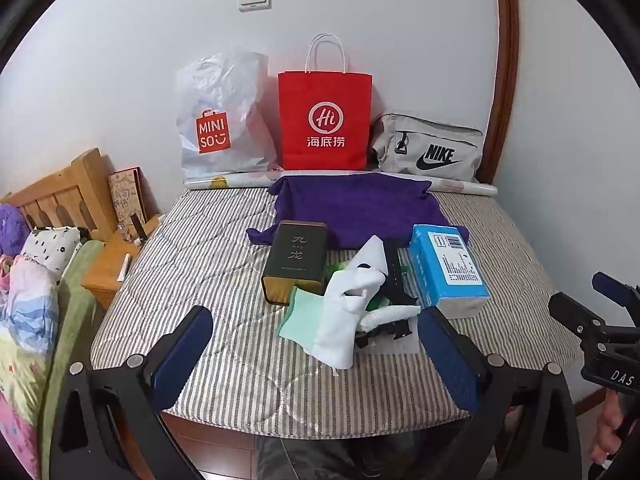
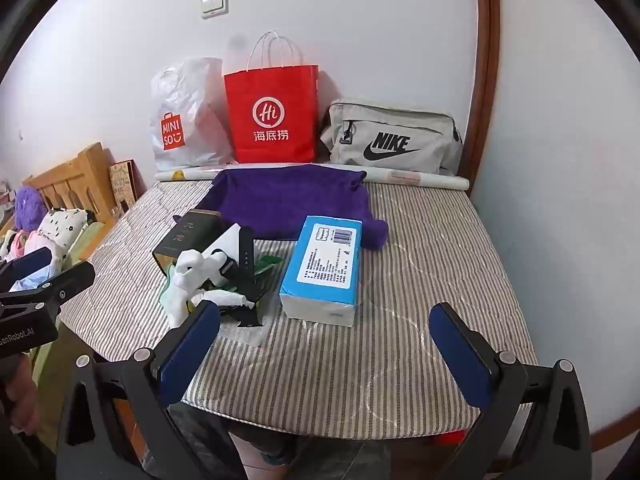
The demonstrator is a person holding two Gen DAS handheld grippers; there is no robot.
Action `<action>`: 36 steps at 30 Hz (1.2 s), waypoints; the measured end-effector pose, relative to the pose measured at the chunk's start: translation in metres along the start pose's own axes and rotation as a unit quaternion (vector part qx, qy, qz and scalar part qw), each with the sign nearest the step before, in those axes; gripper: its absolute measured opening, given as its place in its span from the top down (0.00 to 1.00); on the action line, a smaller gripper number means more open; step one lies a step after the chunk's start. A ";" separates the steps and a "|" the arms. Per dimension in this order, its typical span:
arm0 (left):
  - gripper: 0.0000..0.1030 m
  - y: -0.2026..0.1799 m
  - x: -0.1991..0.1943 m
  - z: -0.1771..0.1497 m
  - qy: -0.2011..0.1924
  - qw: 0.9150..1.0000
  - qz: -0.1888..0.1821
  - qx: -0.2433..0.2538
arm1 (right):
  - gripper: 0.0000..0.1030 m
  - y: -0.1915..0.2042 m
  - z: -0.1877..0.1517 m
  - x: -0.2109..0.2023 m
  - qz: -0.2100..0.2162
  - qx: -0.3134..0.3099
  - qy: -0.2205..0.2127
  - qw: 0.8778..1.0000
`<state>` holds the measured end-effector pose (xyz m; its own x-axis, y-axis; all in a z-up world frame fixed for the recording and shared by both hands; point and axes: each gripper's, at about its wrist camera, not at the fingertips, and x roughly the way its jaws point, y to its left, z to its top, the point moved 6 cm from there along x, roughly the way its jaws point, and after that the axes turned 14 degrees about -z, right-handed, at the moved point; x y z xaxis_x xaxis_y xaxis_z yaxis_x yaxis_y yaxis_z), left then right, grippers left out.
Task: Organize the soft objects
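Observation:
A pile of soft things lies mid-mattress: white socks (image 1: 344,312) (image 2: 188,280), a pale green cloth (image 1: 298,316), dark pieces and a black strap (image 1: 394,276) (image 2: 246,256). A purple towel (image 1: 356,208) (image 2: 292,200) lies spread behind it. A blue tissue pack (image 1: 448,270) (image 2: 324,266) sits right of the pile, a dark tin box (image 1: 298,260) (image 2: 186,238) to its left. My left gripper (image 1: 316,356) is open and empty just in front of the pile. My right gripper (image 2: 326,354) is open and empty in front of the tissue pack.
A white Miniso bag (image 1: 220,120) (image 2: 184,120), a red paper bag (image 1: 324,120) (image 2: 272,116) and a grey Nike bag (image 1: 430,148) (image 2: 394,140) stand along the wall. The striped mattress (image 1: 224,264) (image 2: 420,264) has bedding and a wooden headboard (image 1: 68,192) on its left.

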<state>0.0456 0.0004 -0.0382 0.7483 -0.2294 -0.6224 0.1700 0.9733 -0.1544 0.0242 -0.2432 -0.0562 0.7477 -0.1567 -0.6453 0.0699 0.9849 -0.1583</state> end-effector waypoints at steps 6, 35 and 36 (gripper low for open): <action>0.00 -0.001 -0.001 0.000 0.001 1.000 -0.001 0.000 | 0.00 -0.001 0.000 0.000 0.000 0.000 -0.001 1.000; 0.00 0.000 0.000 0.000 -0.001 1.000 0.002 0.002 | 0.00 -0.002 0.002 -0.007 0.002 0.000 -0.005 1.000; 0.00 0.000 0.000 0.000 -0.001 1.000 0.002 0.002 | 0.00 -0.002 0.002 -0.008 0.002 0.000 -0.005 1.000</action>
<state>0.0453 0.0002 -0.0380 0.7499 -0.2250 -0.6221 0.1695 0.9744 -0.1480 0.0195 -0.2438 -0.0490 0.7546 -0.1524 -0.6383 0.0669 0.9855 -0.1562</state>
